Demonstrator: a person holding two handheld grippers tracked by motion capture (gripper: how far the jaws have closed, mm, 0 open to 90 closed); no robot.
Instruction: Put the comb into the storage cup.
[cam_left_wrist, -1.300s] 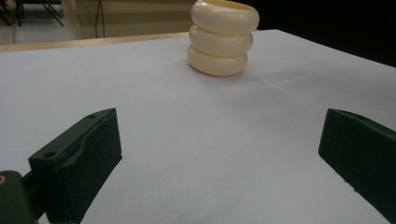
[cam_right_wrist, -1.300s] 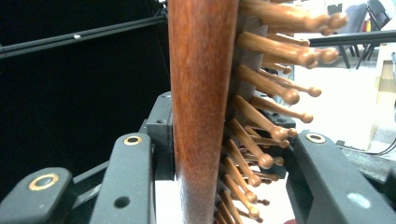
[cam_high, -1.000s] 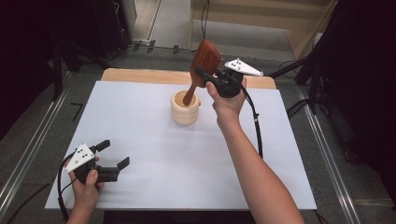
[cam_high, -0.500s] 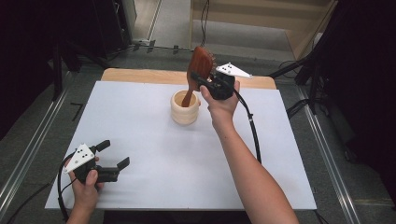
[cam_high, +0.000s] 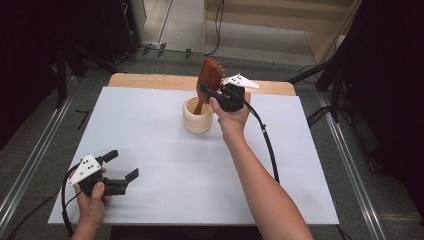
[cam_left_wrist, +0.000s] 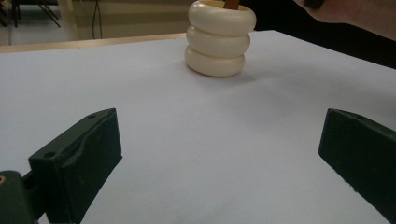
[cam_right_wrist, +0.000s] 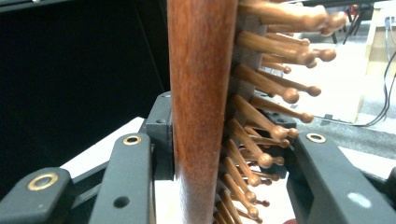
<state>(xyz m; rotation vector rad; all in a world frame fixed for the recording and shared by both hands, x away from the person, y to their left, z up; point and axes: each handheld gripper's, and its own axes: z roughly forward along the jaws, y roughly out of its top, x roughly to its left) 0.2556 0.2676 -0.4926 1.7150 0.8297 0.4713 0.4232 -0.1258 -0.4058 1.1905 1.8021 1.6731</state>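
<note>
Resting near the table's (cam_high: 150, 125) front-left corner, at about 7 o'clock on the white sheet, the left gripper (cam_high: 121, 166) sits w/ its jaws wide apart and nothing between them; in the left gripper view those jaws frame bare sheet, and the cream ribbed cup (cam_left_wrist: 220, 39) stands well off at roughly 1 o'clock from them. In the high view the cup (cam_high: 197, 119) sits toward the table's far middle, about 12 o'clock on the sheet. Just right of it, the right gripper (cam_high: 214, 91) is clamped on the wooden hairbrush (cam_high: 209, 80): in the right gripper view the jaws pinch the brush head (cam_right_wrist: 201, 93) front to back, pegs (cam_right_wrist: 280, 70) sticking out to the right. Brush's long axis runs near-upright, tilted a bit, paddle head up at approx 1 o'clock and handle end down at 7 o'clock, its tip already inside the cup's mouth. So the key relation: the cup is directly below the handle, and the right hand is by far the nearer one. Judging from this, the next move is prob. a straight lowering along that axis, then letting go, so the brush leans on the rim w/o tipping the cup.
</note>
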